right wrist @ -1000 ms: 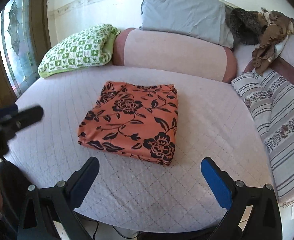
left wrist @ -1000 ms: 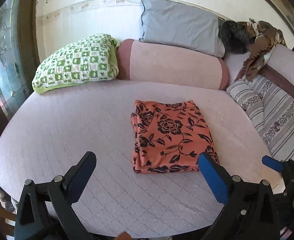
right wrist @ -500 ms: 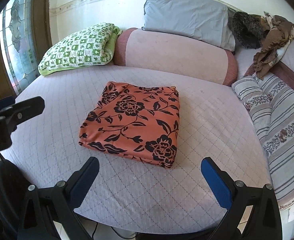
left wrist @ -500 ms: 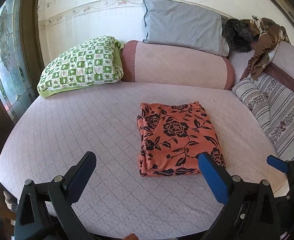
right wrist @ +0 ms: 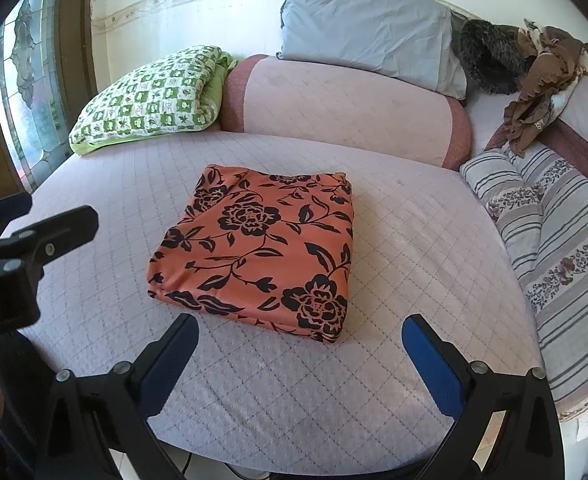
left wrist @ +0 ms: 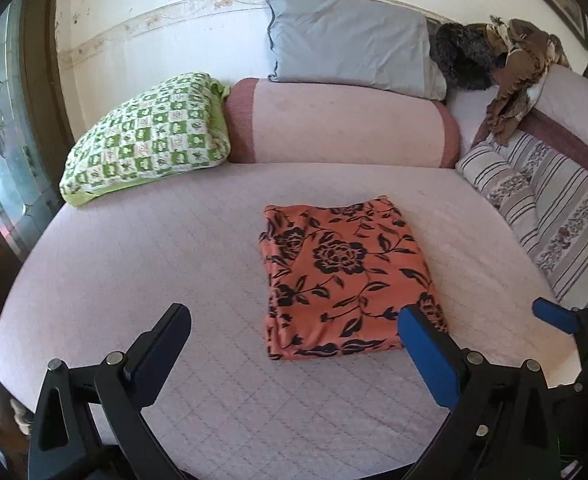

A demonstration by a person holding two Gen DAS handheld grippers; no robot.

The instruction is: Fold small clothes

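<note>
We hold both grippers wide apart and empty: the left gripper (left wrist: 294,344) hangs above the near edge of the bed (left wrist: 134,264), and the right gripper (right wrist: 299,354) does the same just short of the cloth. The orange floral garment (right wrist: 262,248) lies folded into a neat rectangle near the middle of the bed, apart from both of us, so we judge the fold done or nearly so. The risk from here is our own handling — if we pinch only the top layer at a corner, the stack would likely peel open, and dragging it over the quilted cover could shear the layers askew. A careless sweep of the left gripper past the near edge might also snag it. As for containers, we see none — no basket, box or drawer in either view.
</note>
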